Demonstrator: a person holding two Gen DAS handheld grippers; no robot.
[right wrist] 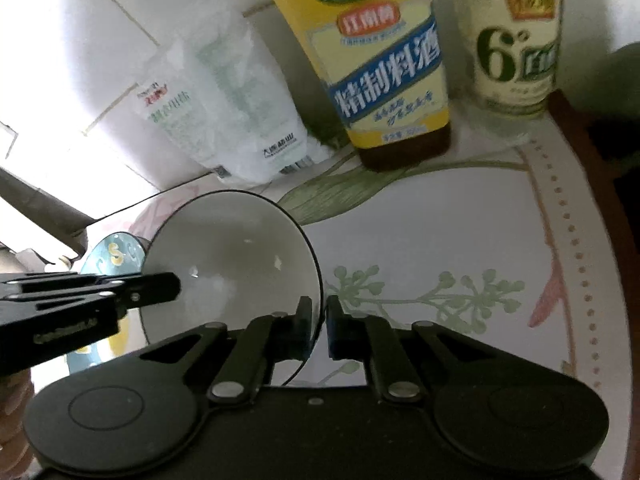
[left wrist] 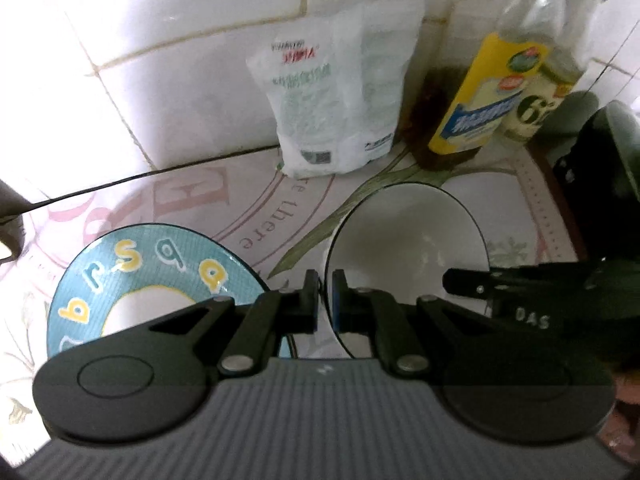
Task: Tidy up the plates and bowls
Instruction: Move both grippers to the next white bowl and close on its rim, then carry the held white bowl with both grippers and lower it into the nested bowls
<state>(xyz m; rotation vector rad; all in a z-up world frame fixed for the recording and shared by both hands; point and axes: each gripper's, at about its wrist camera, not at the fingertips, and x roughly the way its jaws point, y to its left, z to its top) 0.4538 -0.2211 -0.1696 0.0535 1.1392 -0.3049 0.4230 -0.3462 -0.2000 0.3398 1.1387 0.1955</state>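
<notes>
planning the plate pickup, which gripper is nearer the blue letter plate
Left. The left gripper grips the white bowl at the rim beside the blue letter plate; the right gripper grips the bowl's opposite rim, farther from the plate.

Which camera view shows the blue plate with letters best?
The left wrist view: the blue plate shows most of its lettered rim beside the white bowl. In the right wrist view only a small piece appears, hidden behind the bowl and the left gripper.
</notes>
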